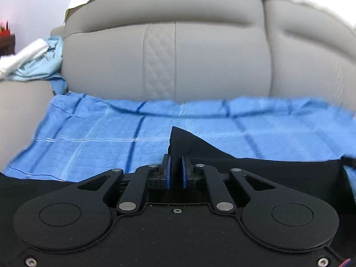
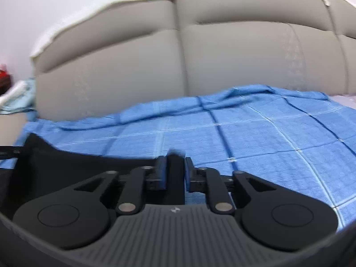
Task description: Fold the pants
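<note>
The black pants [image 1: 255,166] are held up over a blue checked sheet [image 1: 93,133] on a bed. My left gripper [image 1: 175,169] is shut on a corner of the black fabric, which pokes up in a point between its blue pads. In the right wrist view my right gripper [image 2: 175,169] is shut on another edge of the pants [image 2: 66,162], which stretch away to the left. The other gripper [image 2: 9,150] shows faintly at the left edge there.
A grey padded headboard [image 1: 200,55] stands behind the bed. A pale blue cloth and a white bundle [image 1: 33,57] lie at the far left by the headboard. The blue sheet [image 2: 278,138] spreads out to the right.
</note>
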Demonstrator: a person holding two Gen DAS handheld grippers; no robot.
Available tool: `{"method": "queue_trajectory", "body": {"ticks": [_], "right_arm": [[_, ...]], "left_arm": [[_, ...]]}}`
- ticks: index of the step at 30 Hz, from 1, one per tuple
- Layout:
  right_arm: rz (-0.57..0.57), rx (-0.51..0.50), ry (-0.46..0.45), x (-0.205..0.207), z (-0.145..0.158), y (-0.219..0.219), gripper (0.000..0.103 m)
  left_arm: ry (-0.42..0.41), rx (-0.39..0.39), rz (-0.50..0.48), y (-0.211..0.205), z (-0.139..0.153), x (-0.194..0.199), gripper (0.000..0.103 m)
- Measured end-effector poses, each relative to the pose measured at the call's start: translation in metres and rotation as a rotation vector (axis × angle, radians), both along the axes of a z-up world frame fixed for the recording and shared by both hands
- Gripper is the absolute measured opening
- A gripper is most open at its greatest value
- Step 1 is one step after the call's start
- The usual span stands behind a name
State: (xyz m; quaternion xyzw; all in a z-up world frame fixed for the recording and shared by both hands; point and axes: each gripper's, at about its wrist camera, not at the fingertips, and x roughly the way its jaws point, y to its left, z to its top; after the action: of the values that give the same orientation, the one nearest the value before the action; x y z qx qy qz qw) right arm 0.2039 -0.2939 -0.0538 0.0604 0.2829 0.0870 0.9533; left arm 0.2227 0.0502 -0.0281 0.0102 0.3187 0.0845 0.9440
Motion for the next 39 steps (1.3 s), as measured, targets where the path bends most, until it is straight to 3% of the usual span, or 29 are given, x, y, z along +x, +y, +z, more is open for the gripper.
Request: {"method": "queue_trajectory", "body": {"ticks": [2, 4, 10, 15, 20, 23, 25, 27, 32, 36, 39], "right_arm": [[-0.051, 0.022, 0.061, 0.008, -0.010, -0.004, 0.060], [-0.065, 0.077, 0.085, 0.008, -0.014, -0.011, 0.069], [-0.043, 0.047, 0.003, -0.009, -0.004, -0.007, 0.087], [-0.034, 0.050, -0.013, -0.023, -0.006, -0.002, 0.092], [-0.034, 0.054, -0.006, -0.046, -0.015, 0.004, 0.093], [0.019, 0.068, -0.068, -0.067, -0.013, 0.007, 0.099], [0.067, 0.128, -0.129, -0.085, -0.010, 0.007, 0.103], [0.043, 0.134, -0.143, -0.102, -0.009, 0.012, 0.103], [-0.027, 0.016, -0.142, -0.137, -0.022, 0.038, 0.103], [-0.015, -0.161, -0.190, -0.162, -0.032, 0.064, 0.103], [0.036, -0.264, -0.186, -0.174, -0.043, 0.077, 0.103]], "left_arm": [[0.063, 0.070, 0.028, -0.003, -0.013, 0.000, 0.011], [0.108, 0.132, 0.071, -0.001, -0.026, -0.006, 0.014], [0.102, 0.161, 0.133, 0.011, -0.021, -0.049, 0.021], [0.029, 0.056, 0.063, 0.001, -0.003, -0.098, 0.029], [0.020, -0.007, 0.010, -0.017, -0.014, -0.132, 0.032], [0.014, -0.080, -0.005, -0.019, -0.022, -0.149, 0.032], [0.013, -0.085, 0.000, -0.020, -0.029, -0.157, 0.032], [0.039, -0.056, 0.025, -0.021, -0.038, -0.161, 0.032], [0.029, -0.064, 0.023, -0.016, -0.045, -0.176, 0.032], [0.017, -0.130, 0.035, -0.003, -0.045, -0.190, 0.032], [0.012, -0.114, 0.040, 0.000, -0.046, -0.197, 0.032]]}}
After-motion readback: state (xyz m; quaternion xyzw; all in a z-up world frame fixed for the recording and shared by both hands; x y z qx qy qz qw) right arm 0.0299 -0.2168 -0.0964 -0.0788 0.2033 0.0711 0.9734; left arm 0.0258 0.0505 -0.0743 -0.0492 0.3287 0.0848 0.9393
